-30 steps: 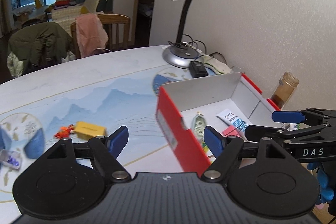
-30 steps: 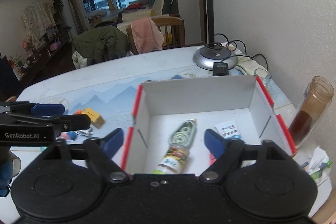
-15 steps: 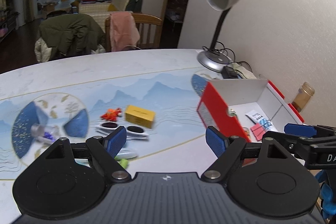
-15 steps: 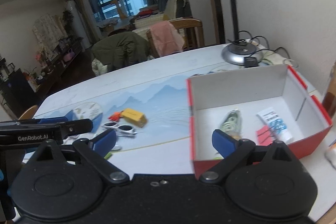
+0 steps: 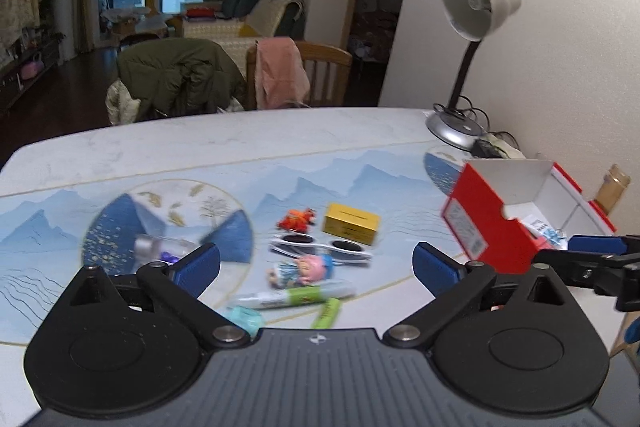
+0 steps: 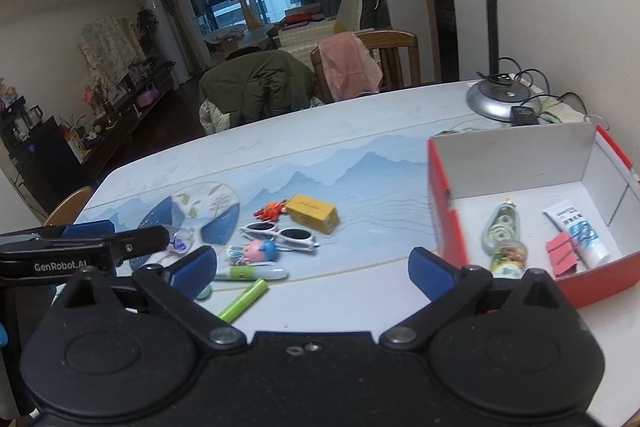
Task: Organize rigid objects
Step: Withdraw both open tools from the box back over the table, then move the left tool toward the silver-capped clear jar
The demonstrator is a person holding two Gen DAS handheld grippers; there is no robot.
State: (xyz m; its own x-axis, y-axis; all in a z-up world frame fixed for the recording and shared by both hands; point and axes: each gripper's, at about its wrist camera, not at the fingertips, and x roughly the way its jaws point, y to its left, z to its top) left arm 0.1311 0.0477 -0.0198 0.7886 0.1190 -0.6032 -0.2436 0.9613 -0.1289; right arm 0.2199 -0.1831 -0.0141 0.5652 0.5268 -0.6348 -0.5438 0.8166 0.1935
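Observation:
A red box with a white inside (image 6: 444,187) (image 5: 480,223) stands at the table's right; in it lie a correction tape (image 6: 500,227), a small bottle (image 6: 506,257), a white tube (image 6: 578,231) and a red clip (image 6: 560,253). Loose on the table lie a yellow box (image 5: 351,223) (image 6: 312,213), white sunglasses (image 5: 320,247) (image 6: 280,235), a small doll (image 5: 304,269) (image 6: 252,251), an orange toy (image 5: 296,219), a marker (image 5: 296,297) and a green stick (image 6: 242,301). My left gripper (image 5: 316,265) and right gripper (image 6: 312,269) are open and empty above the table's near side.
A desk lamp (image 5: 472,15) (image 6: 492,99) with cables stands at the back right by the wall. A brown jar (image 5: 610,189) stands behind the box. A clear vial (image 5: 160,247) lies at the left. Chairs with clothes (image 5: 280,71) stand past the far edge.
Both grippers have drawn back and swung left, away from the box. The loose objects on the table have come into view between the fingers. Both stay open.

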